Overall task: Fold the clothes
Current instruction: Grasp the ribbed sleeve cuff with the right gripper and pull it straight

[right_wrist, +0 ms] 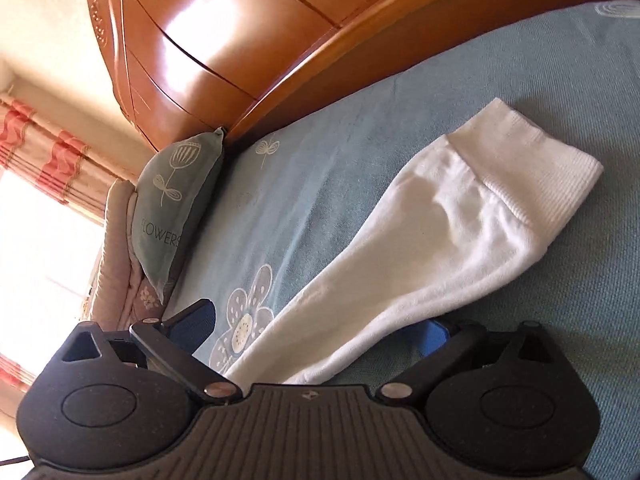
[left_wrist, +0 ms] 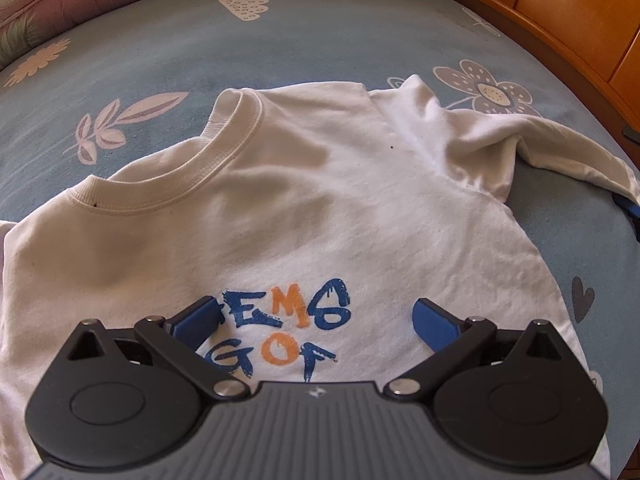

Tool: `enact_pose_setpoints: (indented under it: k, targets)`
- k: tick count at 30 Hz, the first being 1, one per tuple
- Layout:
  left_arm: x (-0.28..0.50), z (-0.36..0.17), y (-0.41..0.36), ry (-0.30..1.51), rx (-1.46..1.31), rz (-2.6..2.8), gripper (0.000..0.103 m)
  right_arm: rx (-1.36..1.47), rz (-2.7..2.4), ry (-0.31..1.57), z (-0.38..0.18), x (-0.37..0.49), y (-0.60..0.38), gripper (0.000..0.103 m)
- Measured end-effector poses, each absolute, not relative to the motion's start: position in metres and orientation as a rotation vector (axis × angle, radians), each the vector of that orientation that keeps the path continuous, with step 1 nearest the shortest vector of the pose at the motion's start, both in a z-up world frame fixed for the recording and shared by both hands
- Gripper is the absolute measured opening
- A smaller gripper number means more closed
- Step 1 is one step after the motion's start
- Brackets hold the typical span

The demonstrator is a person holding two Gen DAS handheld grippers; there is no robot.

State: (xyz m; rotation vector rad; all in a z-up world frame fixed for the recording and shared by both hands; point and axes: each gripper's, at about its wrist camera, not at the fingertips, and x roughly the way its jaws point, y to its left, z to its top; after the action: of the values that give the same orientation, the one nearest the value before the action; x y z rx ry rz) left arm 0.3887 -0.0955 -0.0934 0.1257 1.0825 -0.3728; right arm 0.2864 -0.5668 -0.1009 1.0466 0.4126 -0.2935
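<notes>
White long-sleeved cotton sweatshirt (left_wrist: 304, 208) with blue-orange lettering lies face-up, spread on blue floral bed sheet (left_wrist: 168, 64). Left tool (left_wrist: 316, 320) released, blue fingers (left_wrist: 434, 326) hovering over chest print. Right tool (right_wrist: 320, 328) released, jaws straddling sleeve (right_wrist: 440, 232), ribbed cuff at far right.

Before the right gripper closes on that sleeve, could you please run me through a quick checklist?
1. Right gripper open: ok.
2. Sleeve between its fingers: ok, the fabric runs through the gap.
3. Pads pressing on the sleeve: not ok, not yet.
4. Left gripper open above the shirt's print, holding nothing: ok.
5. Shirt body flat on the bed sheet: ok, slight wrinkles.
6. Other sleeve laid out: cannot tell, out of view.
</notes>
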Motion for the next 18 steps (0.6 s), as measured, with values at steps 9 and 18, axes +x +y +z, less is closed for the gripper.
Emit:
enact_pose_setpoints:
  k: [9,18]
  targets:
    - [0.387,-0.095,-0.098,1.074,0.148,-0.372,0.102,1.208,-0.345,0.377,-0.136,0.251,-0.594,0.002]
    - [0.391,-0.093,-0.098,1.095,0.142,-0.369,0.102,1.141,-0.355,0.501,-0.101,0.263,-0.613,0.006]
